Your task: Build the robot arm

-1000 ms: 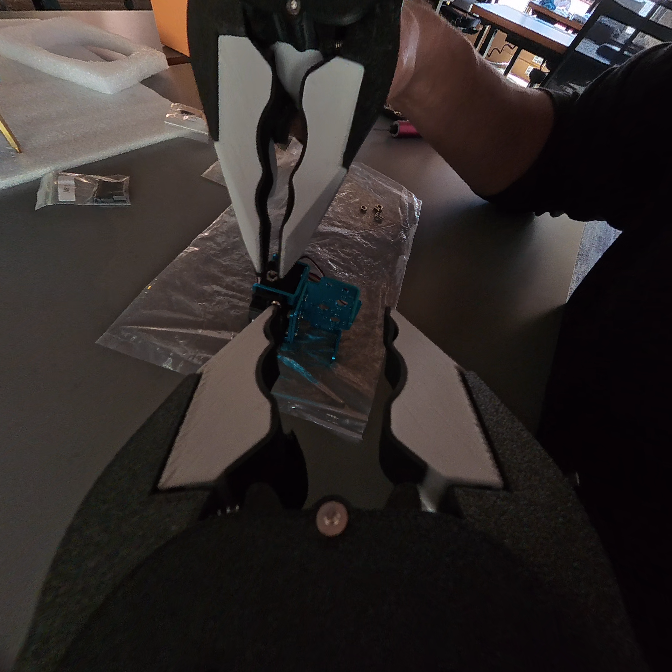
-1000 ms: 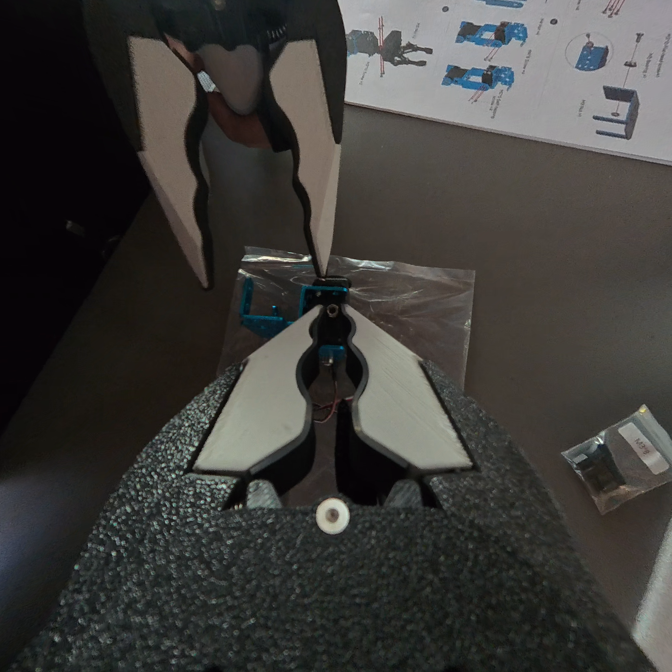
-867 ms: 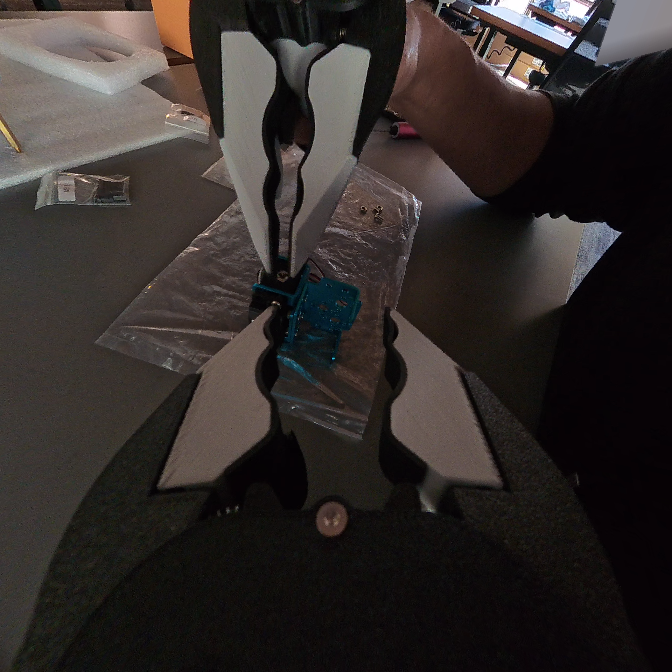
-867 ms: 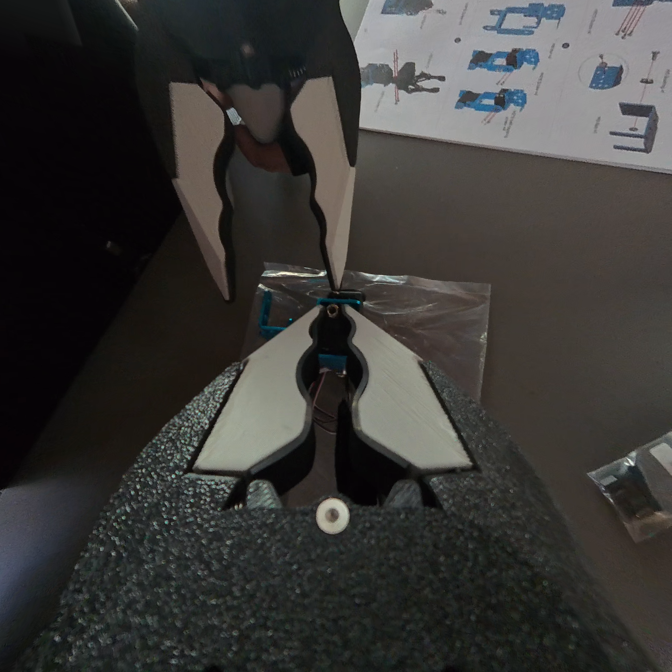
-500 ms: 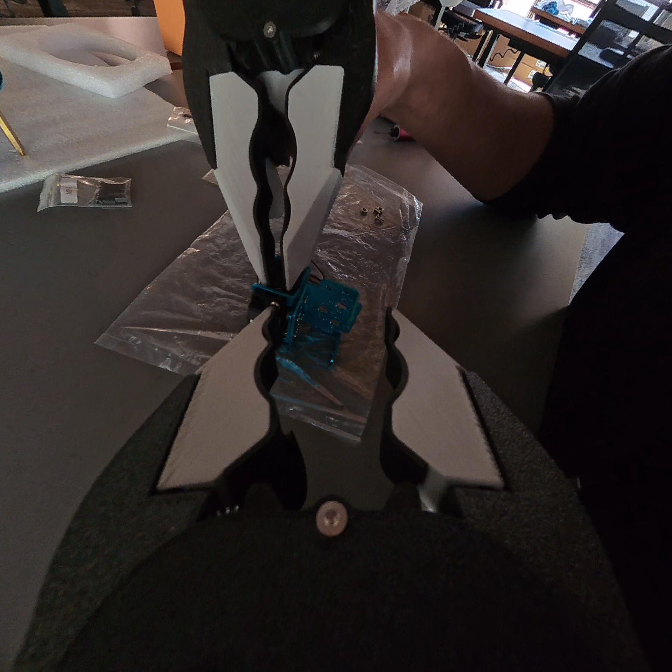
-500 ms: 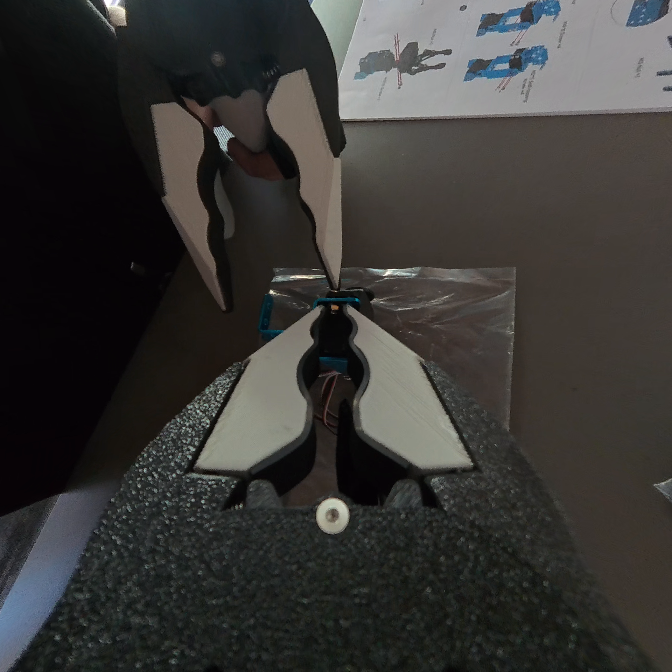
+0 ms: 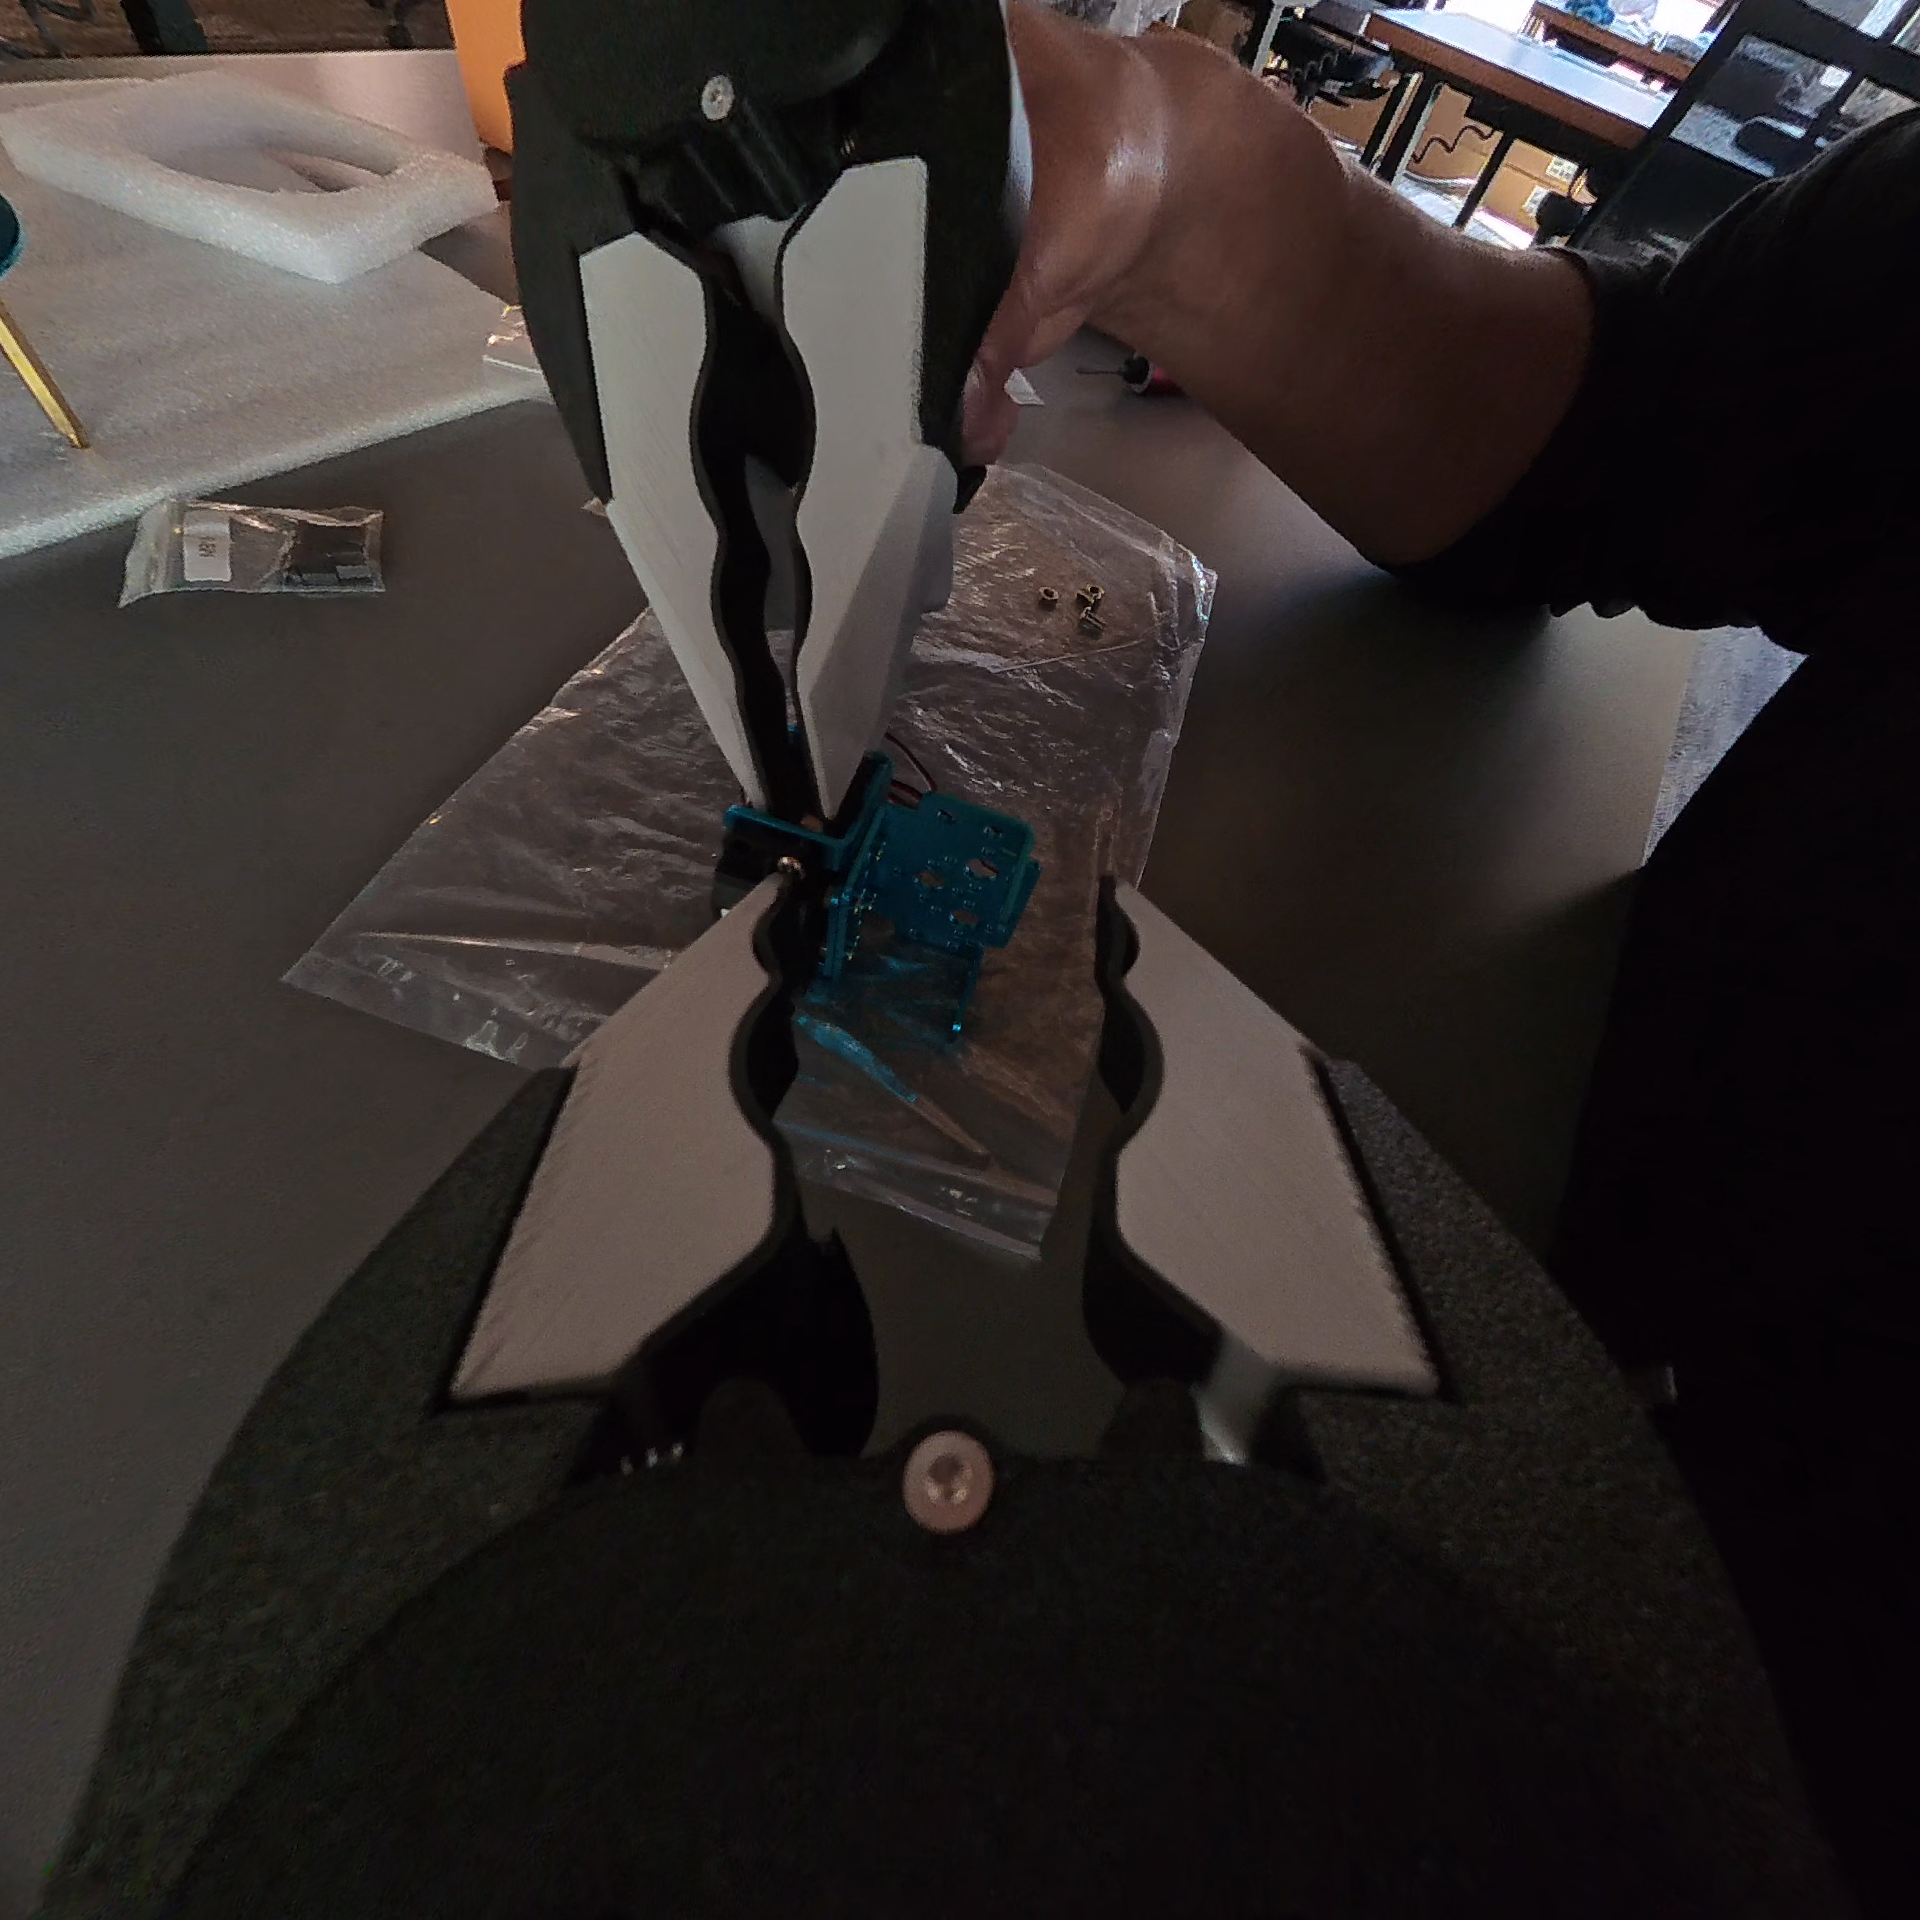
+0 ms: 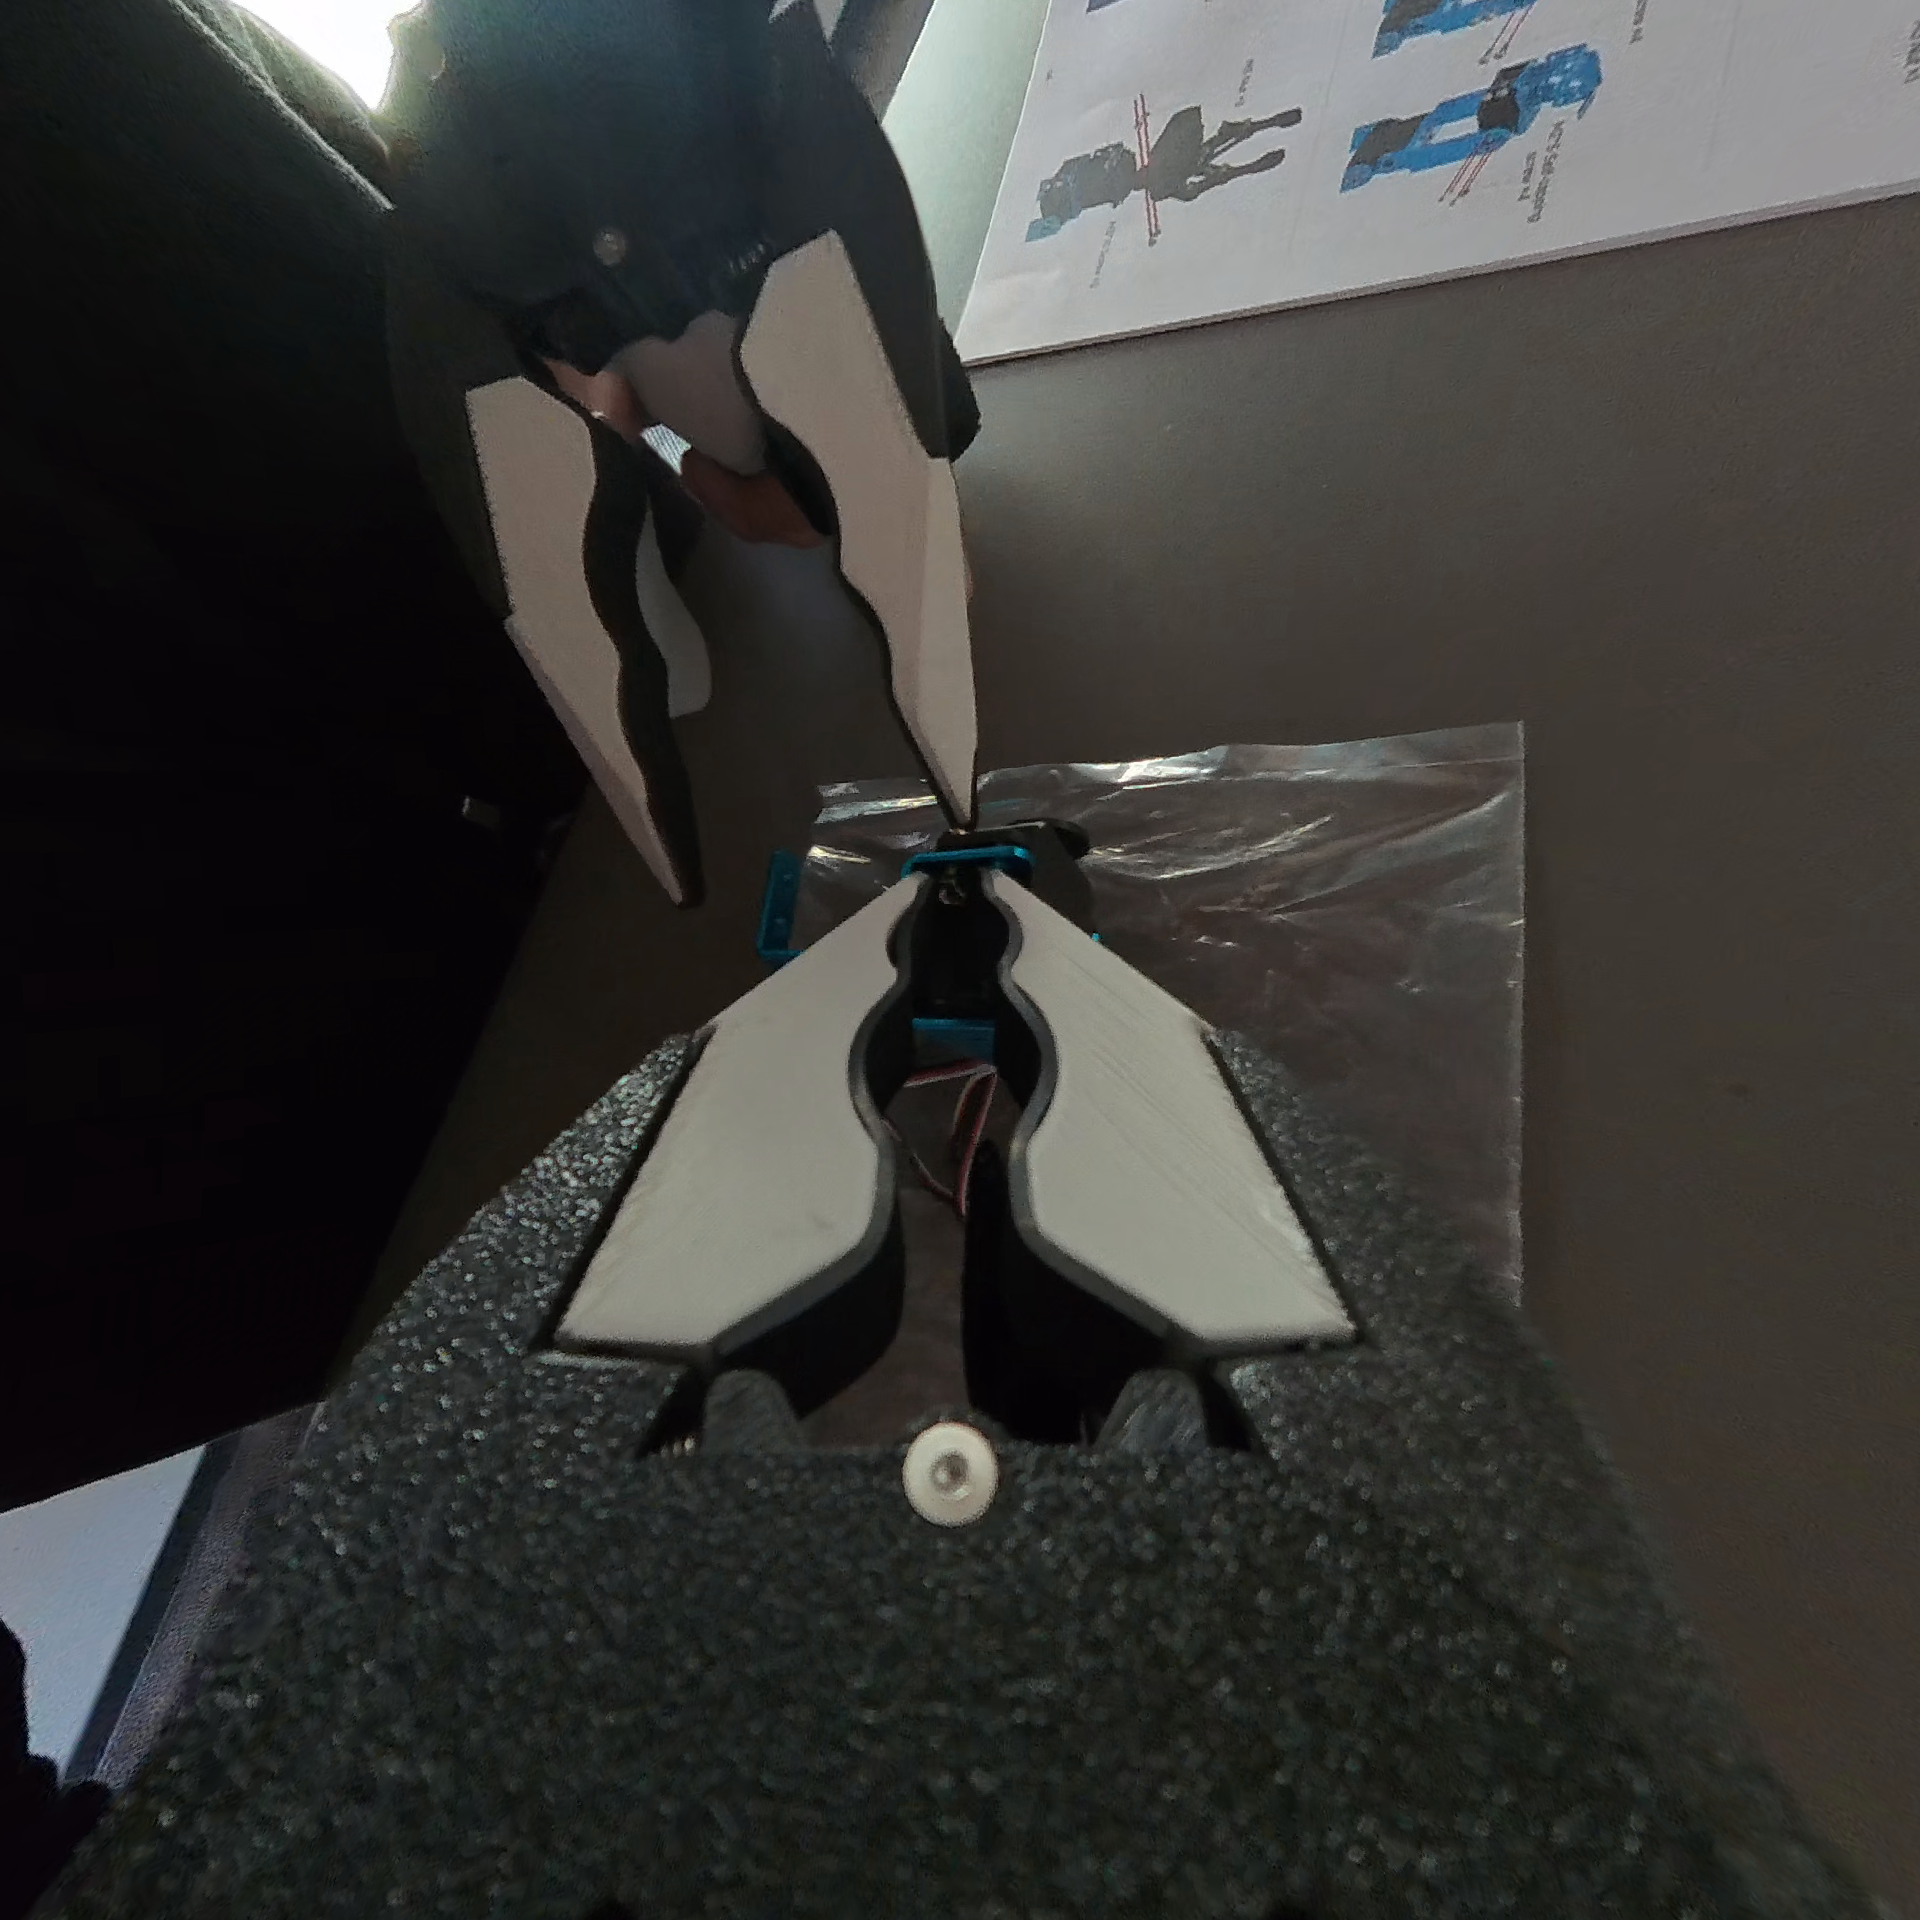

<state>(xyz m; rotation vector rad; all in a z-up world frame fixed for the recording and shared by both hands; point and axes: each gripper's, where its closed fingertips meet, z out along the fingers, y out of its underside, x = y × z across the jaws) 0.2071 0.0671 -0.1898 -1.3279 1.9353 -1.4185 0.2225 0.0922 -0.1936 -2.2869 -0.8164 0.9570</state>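
A blue metal bracket assembly (image 7: 935, 862) with a black servo and thin wires stands on a clear plastic bag (image 7: 582, 862) on the dark grey table. My right gripper (image 8: 951, 883) is shut on the assembly's upper part (image 8: 966, 860); in the left wrist view it (image 7: 790, 805) comes down from above. My left gripper (image 7: 940, 891) is open. One of its fingertips (image 7: 774, 896) touches the assembly beside a small screw head; the other is clear of it. In the right wrist view the left gripper (image 8: 821, 857) hangs open from the top left, one tip on the assembly's top.
A person's hand and forearm (image 7: 1247, 260) hold the right gripper. Small brass nuts (image 7: 1075, 603) lie on the bag. A small parts bag (image 7: 249, 545) and white foam (image 7: 239, 177) lie at the far left. A printed sheet (image 8: 1351, 135) lies beyond. The table edge (image 7: 1662, 790) runs at the right. Only a small space, under 4 cm, lies between the two pairs of fingers.
My right gripper has tilted and swung while staying shut on the assembly, and the small parts bag has left its view. My left gripper has stayed open with one tip on the assembly.
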